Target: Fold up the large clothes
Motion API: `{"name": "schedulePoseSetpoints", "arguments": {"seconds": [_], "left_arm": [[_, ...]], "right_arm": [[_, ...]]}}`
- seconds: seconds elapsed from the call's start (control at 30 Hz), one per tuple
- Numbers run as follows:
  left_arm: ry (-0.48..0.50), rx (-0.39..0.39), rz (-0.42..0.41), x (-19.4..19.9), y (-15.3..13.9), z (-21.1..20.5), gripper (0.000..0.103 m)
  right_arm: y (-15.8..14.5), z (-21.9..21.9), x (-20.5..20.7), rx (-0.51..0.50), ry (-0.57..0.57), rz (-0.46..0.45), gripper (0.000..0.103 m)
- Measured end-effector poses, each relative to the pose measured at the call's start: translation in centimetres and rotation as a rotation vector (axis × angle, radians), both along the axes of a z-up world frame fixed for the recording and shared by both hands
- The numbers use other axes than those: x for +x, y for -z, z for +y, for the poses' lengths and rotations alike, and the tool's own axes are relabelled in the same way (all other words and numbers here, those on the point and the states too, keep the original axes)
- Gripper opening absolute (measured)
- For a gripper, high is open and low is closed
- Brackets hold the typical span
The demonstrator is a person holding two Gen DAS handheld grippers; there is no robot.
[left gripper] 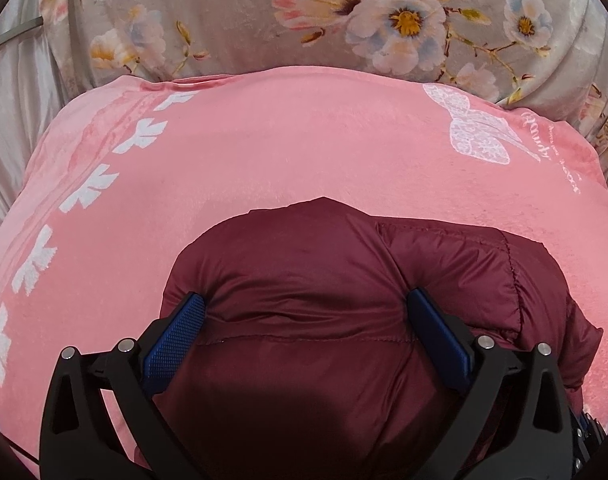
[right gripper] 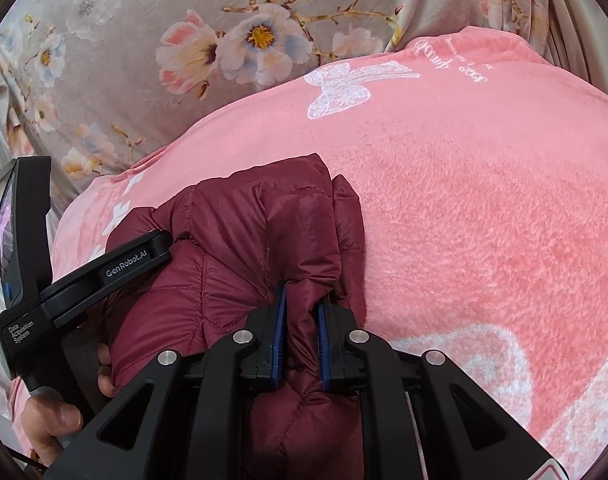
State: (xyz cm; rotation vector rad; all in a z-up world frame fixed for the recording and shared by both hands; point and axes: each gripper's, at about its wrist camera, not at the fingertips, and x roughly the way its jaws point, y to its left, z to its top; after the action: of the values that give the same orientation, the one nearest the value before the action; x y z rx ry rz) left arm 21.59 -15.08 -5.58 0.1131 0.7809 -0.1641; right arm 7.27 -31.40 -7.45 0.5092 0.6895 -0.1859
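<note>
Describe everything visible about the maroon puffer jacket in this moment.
The maroon puffer jacket is quilted, shiny and nylon-like, with stitched seams, bunched into a puffy, partly folded mound on the pink blanket. The right claw is shut on a pinched fold. The left claw stands wide open astride a padded section, pads against the fabric.

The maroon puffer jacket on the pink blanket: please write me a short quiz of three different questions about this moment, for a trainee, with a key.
1. True or false: the right gripper is shut on a fold of the maroon puffer jacket.
2. How do the jaws of the left gripper stand?
A. Wide apart, with the jacket's padding between its fingers
B. Closed on the pink blanket
C. Closed on nothing
3. Fill in: behind the blanket lies grey bedding printed with ____.

Key: 1 true; 2 A; 3 flowers.
</note>
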Motion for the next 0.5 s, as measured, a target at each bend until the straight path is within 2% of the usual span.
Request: {"name": "schedulePoseSetpoints", "arguments": {"seconds": [0.23,0.33,0.37,0.43,0.5], "left_arm": [[-0.003,0.012,0.002,0.1,0.1,-0.2,0.098],[0.01,0.018,0.043,-0.2,-0.2,0.3,0.098],[0.016,0.007,0.069,-0.6,-0.3,0.9,0.098],[0.031,-0.05,0.12,-1.9,-0.8,2.6,0.098],[0.036,-0.092,0.14,-4.3,-1.4,4.8,0.098]], "right_arm": [[0.3,-0.3,0.1,0.022,-0.003,-0.002,0.011],[0.2,-0.8,0.0,0.054,-0.019,0.006,0.011],[-0.2,-0.9,-0.3,0.045,-0.026,0.02,0.012],[-1.5,-0.8,-1.8,0.012,-0.028,0.023,0.021],[-3.1,-0.4,-4.4,-0.02,-0.027,-0.007,0.022]]}}
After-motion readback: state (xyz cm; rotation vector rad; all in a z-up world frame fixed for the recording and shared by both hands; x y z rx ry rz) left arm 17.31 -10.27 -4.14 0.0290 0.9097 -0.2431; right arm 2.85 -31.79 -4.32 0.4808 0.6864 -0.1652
